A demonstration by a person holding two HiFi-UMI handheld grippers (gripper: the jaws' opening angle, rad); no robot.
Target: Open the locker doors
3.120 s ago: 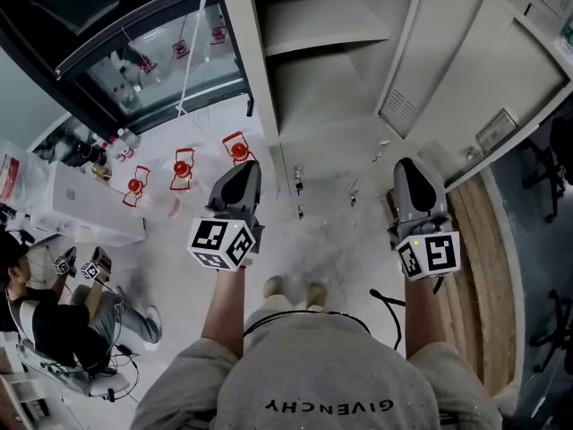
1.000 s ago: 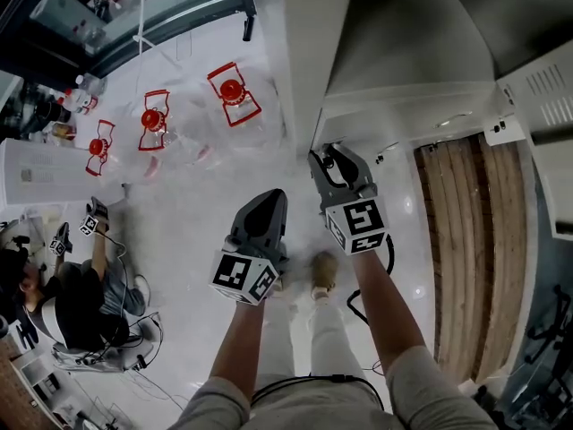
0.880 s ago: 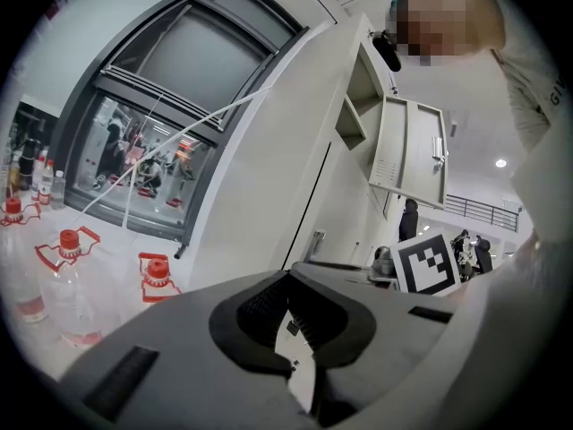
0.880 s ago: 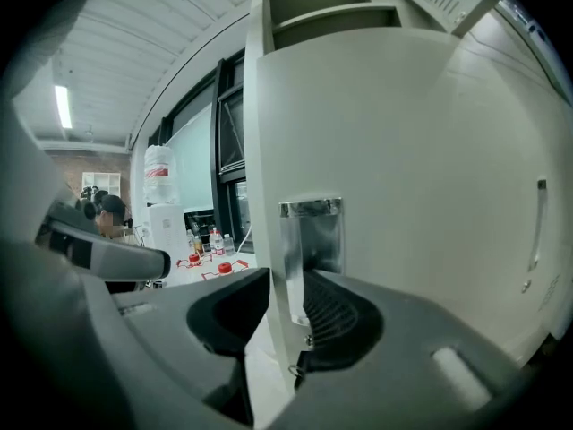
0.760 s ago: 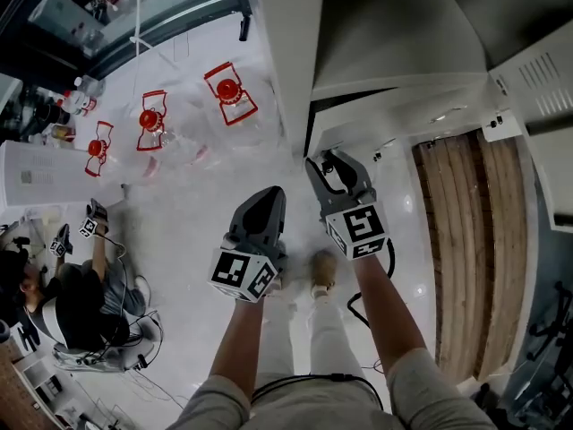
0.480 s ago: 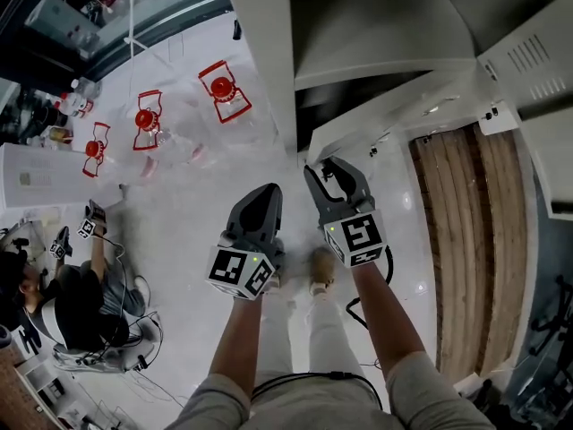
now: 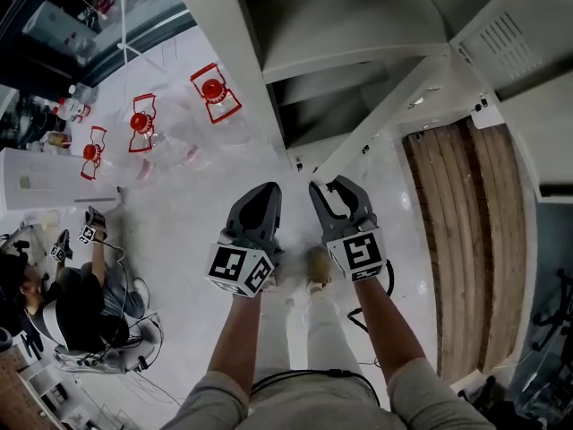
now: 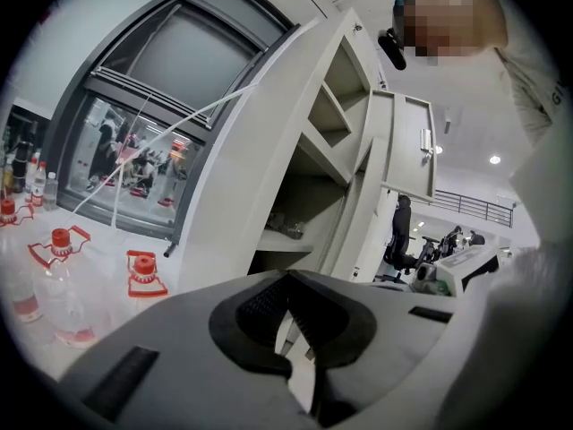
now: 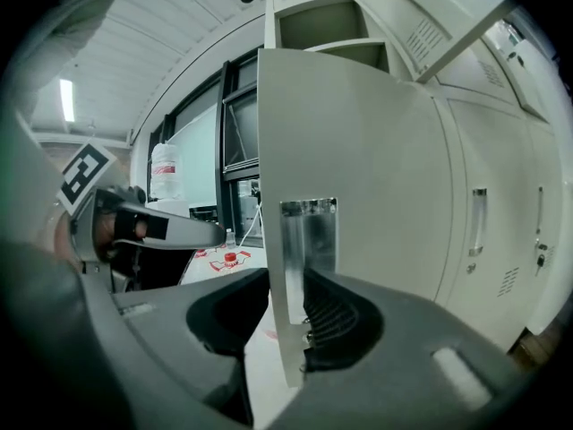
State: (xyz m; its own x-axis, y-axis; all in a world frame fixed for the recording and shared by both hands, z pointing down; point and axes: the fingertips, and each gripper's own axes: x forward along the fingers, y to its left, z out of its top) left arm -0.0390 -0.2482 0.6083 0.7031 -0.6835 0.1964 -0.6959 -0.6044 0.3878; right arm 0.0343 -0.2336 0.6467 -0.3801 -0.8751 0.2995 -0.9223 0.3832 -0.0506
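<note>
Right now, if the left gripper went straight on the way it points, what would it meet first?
Most likely the open locker: the left gripper aims at its lower compartment, beside the swung-out door. Depth is unclear.

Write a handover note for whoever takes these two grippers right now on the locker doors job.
Left gripper: jaws shut, empty, held beside the right one.
Right gripper: jaws have just been closing and now clamp the edge of the lower locker door at its metal plate.
Done: upper vented door stands open; lower locker door is part open.
Left: swing the lower locker door wide, then probably the closed doors to its right.
</note>
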